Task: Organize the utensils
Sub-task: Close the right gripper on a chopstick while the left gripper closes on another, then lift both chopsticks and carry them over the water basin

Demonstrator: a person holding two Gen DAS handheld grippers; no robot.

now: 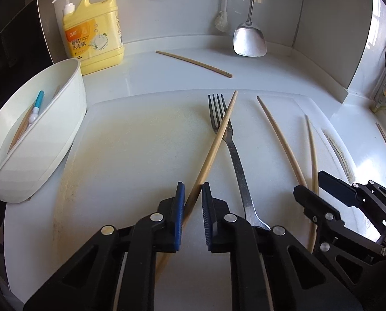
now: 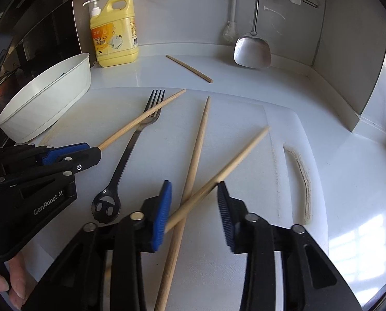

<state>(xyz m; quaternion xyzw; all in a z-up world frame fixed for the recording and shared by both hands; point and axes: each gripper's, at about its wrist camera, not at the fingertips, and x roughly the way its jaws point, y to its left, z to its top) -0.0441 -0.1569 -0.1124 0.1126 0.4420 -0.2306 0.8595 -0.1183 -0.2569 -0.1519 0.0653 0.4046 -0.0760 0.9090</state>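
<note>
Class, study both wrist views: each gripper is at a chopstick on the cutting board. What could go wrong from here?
1. The left gripper pinches a wooden chopstick lying across the dark metal fork's tines; lifting may drag the fork.
2. The right gripper straddles two crossed wooden chopsticks; it may grab both or knock one away.

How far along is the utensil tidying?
Early. Done: the white tub holds a blue-handled utensil and some wooden sticks. In hand: the left gripper is shut on one chopstick; the right gripper stands open around two crossed chopsticks. Left: the fork and the far chopstick.
</note>
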